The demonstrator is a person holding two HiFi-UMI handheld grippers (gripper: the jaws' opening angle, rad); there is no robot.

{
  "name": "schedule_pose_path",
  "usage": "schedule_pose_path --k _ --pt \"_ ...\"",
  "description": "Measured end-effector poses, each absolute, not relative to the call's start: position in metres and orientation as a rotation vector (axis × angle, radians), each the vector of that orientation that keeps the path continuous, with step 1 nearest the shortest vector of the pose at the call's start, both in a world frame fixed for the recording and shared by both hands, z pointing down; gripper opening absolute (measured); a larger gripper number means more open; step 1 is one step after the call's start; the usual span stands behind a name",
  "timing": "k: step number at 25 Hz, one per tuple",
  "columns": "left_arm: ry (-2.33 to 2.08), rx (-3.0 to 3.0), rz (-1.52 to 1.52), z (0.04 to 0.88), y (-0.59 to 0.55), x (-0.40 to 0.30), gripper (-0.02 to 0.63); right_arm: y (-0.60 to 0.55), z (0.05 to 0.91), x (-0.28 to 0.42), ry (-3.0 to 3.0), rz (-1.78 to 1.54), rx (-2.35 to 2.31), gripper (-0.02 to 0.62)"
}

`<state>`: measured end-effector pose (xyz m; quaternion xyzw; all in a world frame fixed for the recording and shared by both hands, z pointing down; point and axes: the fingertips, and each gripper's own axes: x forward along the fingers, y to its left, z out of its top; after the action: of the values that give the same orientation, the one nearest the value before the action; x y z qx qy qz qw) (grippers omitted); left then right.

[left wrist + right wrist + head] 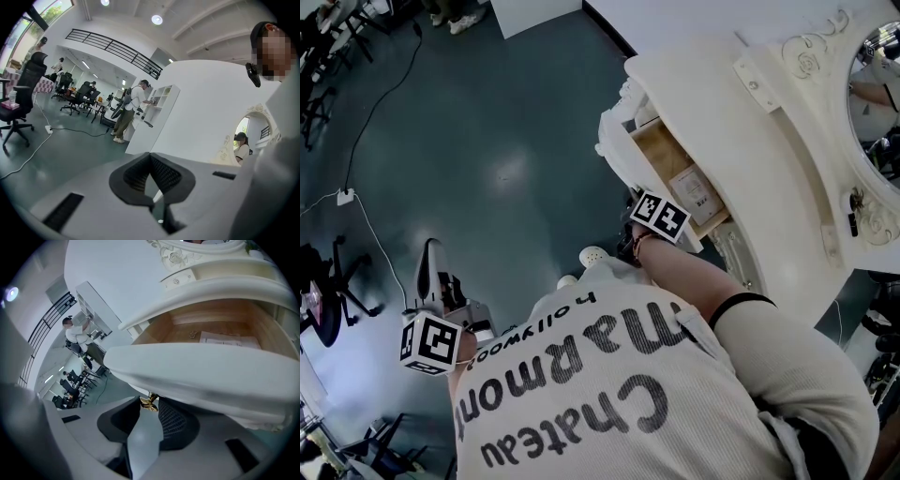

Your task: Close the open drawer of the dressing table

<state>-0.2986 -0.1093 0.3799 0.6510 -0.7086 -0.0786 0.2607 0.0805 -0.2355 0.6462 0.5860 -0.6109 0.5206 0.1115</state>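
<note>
Left claw (150, 156): I am holding it clenched, empty.
Right claw (149, 405): I am grasping the small gold metal handle (149, 401) of the open cream wooden drawer (201, 369).

Black office chair (29, 77), floor cable (80, 133)

Three cameras at the dressing table (769, 141)
Your head camera looks steeply down; the right gripper view sits very near the open drawer (211, 324), shared with the head view; the left gripper view faces the far room.
</note>
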Motion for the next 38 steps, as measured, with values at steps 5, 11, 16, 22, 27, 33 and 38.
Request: schedule_pose_path --k 5,11,16,22,27,33,38 --pt "-1.918 1.763 -0.21 0.38 -0.112 -0.301 0.008 -0.241 0.647 0.087 -1.803 1.466 1.722 0.138" --pt "-1.914 1.754 -0.215 0.381 -0.115 -0.301 0.008 -0.248 0.647 0.097 -1.816 1.411 1.728 0.138" --pt "-1.905 1.732 -0.246 0.384 -0.116 -0.304 0.008 -0.252 0.648 0.104 -1.815 1.369 1.734 0.138" --pt "-1.905 1.732 -0.244 0.384 -0.118 -0.305 0.008 -0.255 0.648 0.108 -1.82 1.328 1.737 0.137" --pt "-1.902 1.733 -0.244 0.384 -0.12 -0.305 0.008 -0.258 0.649 0.111 -1.819 1.299 1.73 0.137" --pt "-1.913 1.725 -0.251 0.383 -0.119 -0.309 0.008 -0.258 0.648 0.111 -1.821 1.271 1.714 0.124" --pt "-1.923 1.713 -0.261 0.384 -0.117 -0.312 0.008 -0.261 0.648 0.116 -1.81 1.265 1.724 0.124"
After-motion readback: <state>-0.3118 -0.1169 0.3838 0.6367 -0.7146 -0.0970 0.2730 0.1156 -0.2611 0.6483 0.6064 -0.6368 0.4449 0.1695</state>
